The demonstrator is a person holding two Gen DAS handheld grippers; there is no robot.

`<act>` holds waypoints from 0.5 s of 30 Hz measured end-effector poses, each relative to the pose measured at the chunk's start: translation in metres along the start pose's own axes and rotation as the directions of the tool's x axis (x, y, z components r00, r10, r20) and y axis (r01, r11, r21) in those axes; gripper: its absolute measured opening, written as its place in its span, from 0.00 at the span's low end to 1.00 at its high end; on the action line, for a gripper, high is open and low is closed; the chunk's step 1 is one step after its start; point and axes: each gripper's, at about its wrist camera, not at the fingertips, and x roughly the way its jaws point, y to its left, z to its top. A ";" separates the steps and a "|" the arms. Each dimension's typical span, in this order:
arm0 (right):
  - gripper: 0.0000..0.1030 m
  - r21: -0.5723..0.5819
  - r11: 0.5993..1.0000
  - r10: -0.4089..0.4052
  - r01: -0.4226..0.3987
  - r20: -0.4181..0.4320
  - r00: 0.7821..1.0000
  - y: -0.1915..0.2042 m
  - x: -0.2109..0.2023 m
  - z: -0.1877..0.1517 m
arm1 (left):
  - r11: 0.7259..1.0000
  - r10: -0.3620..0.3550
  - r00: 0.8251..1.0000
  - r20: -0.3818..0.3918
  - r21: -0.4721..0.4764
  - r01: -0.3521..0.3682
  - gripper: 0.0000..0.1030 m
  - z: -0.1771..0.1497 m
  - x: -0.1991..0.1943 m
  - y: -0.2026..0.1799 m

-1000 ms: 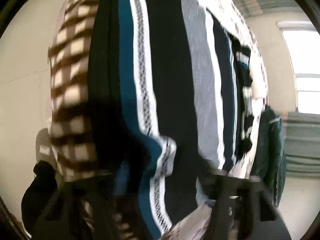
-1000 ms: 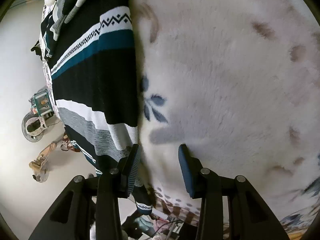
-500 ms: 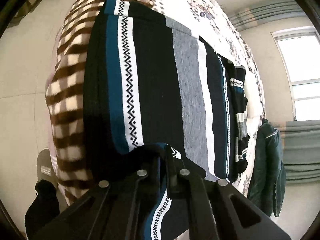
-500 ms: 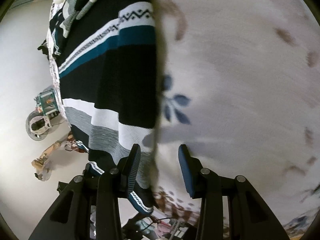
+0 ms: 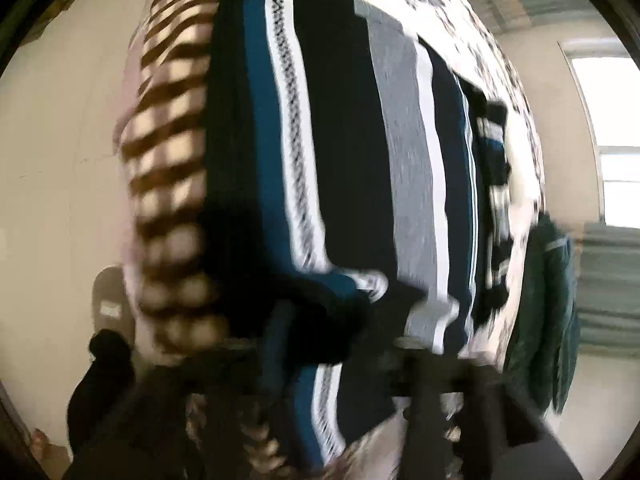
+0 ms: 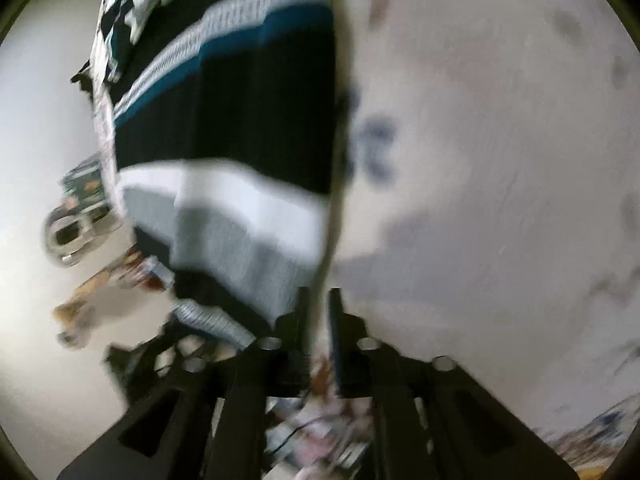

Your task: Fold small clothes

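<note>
Striped knit garment [image 5: 344,152] in black, teal, white and grey bands, spread flat, near corner lifted and curled over

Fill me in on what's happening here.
A person with a gripper in each hand is folding a striped sweater spread on a fleecy blanket. The left gripper, heavily blurred, appears to have a fold of the sweater bunched at its fingers. The right gripper is nearly closed at the sweater's edge.

Striped sweater [image 5: 340,152] spread on checked blanket [image 5: 168,128] — near corner bunched over blurred left tongs [image 5: 344,344].
</note>
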 end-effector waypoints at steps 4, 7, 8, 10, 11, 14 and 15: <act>0.46 0.026 0.999 -0.025 0.025 -0.018 1.000 -0.010 0.012 -0.017 | 0.997 -0.024 0.988 -0.155 0.067 0.035 0.60 -0.050 0.005 -0.005; 0.46 0.068 0.997 -0.026 0.027 -0.015 1.000 -0.020 0.013 -0.021 | 0.993 -0.054 0.954 -0.294 0.082 0.081 0.60 -0.085 0.034 -0.015; 0.46 0.075 0.997 -0.031 0.031 -0.008 0.999 -0.024 0.011 -0.021 | 0.992 -0.062 0.946 -0.320 0.085 0.094 0.59 -0.093 0.044 -0.018; 0.46 0.088 0.995 -0.047 0.045 0.013 0.999 -0.029 0.003 -0.018 | 0.990 -0.089 0.943 -0.321 0.080 0.120 0.47 -0.107 0.057 -0.025; 0.46 0.093 0.994 -0.052 0.049 0.024 0.998 -0.033 -0.002 -0.017 | 0.987 -0.111 0.944 -0.310 0.078 0.141 0.00 -0.112 0.060 -0.029; 0.46 0.092 0.993 -0.084 0.078 0.062 0.995 -0.040 -0.020 -0.008 | 0.977 -0.089 0.927 -0.364 0.151 0.153 0.02 -0.136 0.071 -0.044; 0.46 0.089 0.992 -0.095 0.088 0.073 0.993 -0.041 -0.025 -0.006 | 0.971 -0.085 0.917 -0.389 0.174 0.164 0.02 -0.144 0.072 -0.046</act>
